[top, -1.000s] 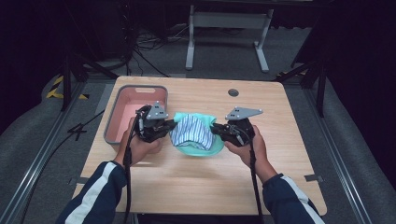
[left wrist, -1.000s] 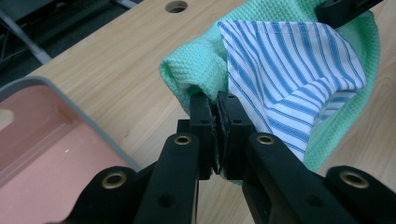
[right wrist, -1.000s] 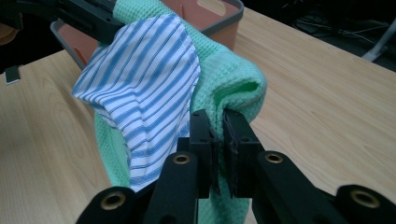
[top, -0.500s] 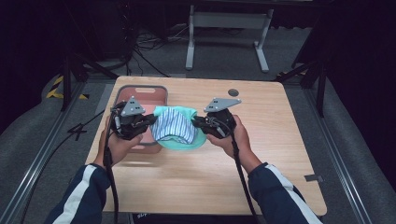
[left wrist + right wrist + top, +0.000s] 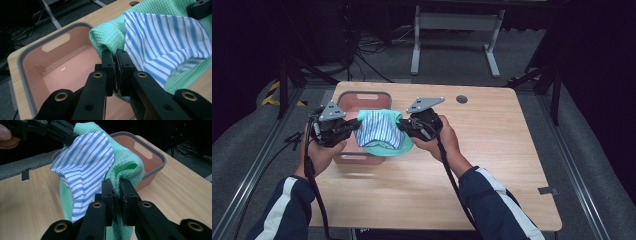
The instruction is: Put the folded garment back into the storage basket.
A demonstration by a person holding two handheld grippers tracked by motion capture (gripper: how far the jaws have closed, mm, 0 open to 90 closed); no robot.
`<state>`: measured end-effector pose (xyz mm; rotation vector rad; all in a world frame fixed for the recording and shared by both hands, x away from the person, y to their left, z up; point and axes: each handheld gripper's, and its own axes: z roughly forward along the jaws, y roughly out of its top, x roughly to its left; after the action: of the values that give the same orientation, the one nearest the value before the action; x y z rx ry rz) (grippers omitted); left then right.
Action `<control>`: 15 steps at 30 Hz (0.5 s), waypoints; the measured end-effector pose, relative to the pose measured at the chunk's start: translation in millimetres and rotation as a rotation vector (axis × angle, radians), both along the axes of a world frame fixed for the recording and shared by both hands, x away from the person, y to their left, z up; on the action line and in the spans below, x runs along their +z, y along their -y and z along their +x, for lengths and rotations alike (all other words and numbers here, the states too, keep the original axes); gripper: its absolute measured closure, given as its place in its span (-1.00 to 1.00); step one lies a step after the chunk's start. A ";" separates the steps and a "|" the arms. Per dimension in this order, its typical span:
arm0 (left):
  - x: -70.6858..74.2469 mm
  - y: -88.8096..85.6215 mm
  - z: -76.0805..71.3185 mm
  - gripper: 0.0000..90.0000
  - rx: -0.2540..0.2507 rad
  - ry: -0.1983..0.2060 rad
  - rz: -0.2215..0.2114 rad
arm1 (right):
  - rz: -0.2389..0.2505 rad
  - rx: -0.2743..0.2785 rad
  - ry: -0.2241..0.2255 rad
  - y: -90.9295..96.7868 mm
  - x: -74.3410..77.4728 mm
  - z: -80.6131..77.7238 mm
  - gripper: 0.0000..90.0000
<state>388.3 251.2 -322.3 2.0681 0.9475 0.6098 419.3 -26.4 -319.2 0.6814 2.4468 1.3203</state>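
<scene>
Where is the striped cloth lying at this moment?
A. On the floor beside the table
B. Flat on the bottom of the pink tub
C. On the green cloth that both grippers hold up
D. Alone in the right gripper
C: the striped cloth rests on the green cloth, whose edges are pinched by the left gripper and the right gripper at the pink tub.

Dim room around my wooden table (image 5: 492,150).
Grey carpet floor (image 5: 592,100) on every side, a pale metal stand (image 5: 452,22) at the top centre of the frame, black cables (image 5: 362,55) at upper left, yellow-black tape (image 5: 274,95) at far left.
</scene>
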 end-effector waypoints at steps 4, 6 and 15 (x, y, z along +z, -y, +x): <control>0.9 -8.7 3.3 0.91 0.022 -0.001 0.000 | -0.001 0.009 0.002 -12.9 2.1 3.5 0.84; 0.3 -13.5 6.2 0.91 0.037 -0.008 -0.004 | -0.005 0.016 0.004 -19.0 1.4 5.4 0.84; -6.5 -31.7 15.5 0.91 0.094 -0.016 0.004 | -0.003 0.035 -0.008 -43.8 -6.8 13.4 0.84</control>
<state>403.9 282.9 -328.8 2.0433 1.0583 0.6452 432.7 17.3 -326.0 0.6477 2.4775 1.3288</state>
